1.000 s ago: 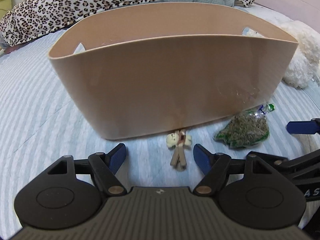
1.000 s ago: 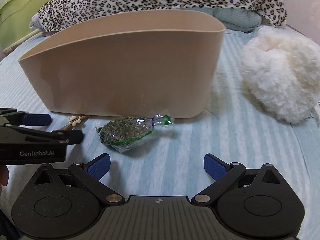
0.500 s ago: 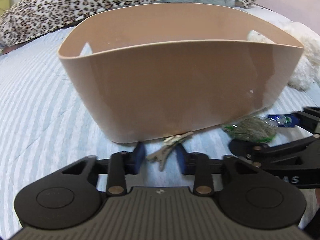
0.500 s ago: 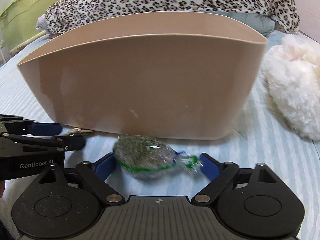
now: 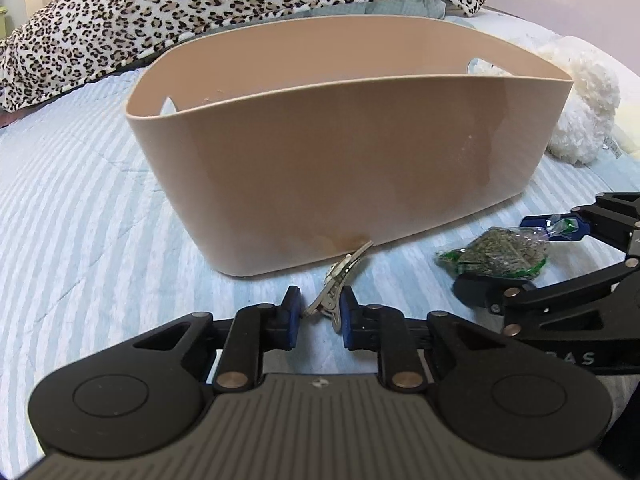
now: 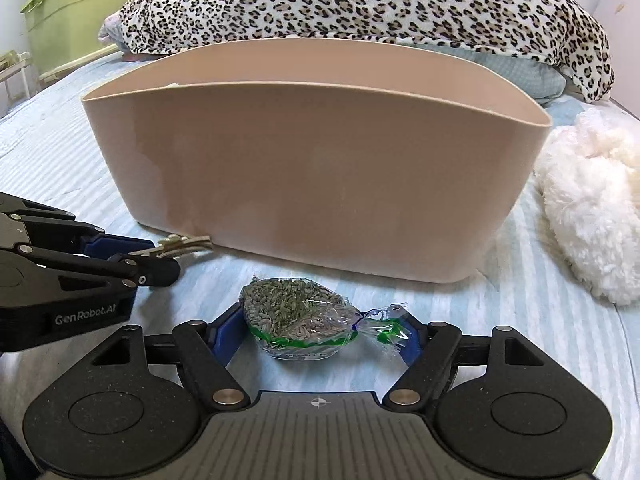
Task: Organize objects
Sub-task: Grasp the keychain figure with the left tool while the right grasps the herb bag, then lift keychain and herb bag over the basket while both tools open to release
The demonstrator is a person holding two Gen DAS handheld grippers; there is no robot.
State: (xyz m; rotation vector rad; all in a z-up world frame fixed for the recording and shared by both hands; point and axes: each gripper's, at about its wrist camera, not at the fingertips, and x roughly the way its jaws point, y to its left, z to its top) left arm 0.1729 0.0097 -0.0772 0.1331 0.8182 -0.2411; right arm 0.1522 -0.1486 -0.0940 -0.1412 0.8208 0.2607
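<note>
The left gripper is closing on a hair clip that lies on the bed by the tan basket. The right gripper is closing around a small bag of seeds on the bed.

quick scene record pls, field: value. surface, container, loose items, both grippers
surface: pale blue striped bedspread
container: tan oval plastic basket, upright, handle slots at its ends
item 1: small metal hair clip, lying against the basket's base
item 2: clear plastic bag of green pellets, in front of the basket
left gripper: jaws closing around the clip's near end; contact unclear
right gripper: jaws closing, bag between them, pads at its ends
other: white fluffy plush right of the basket; leopard-print blanket behind
</note>
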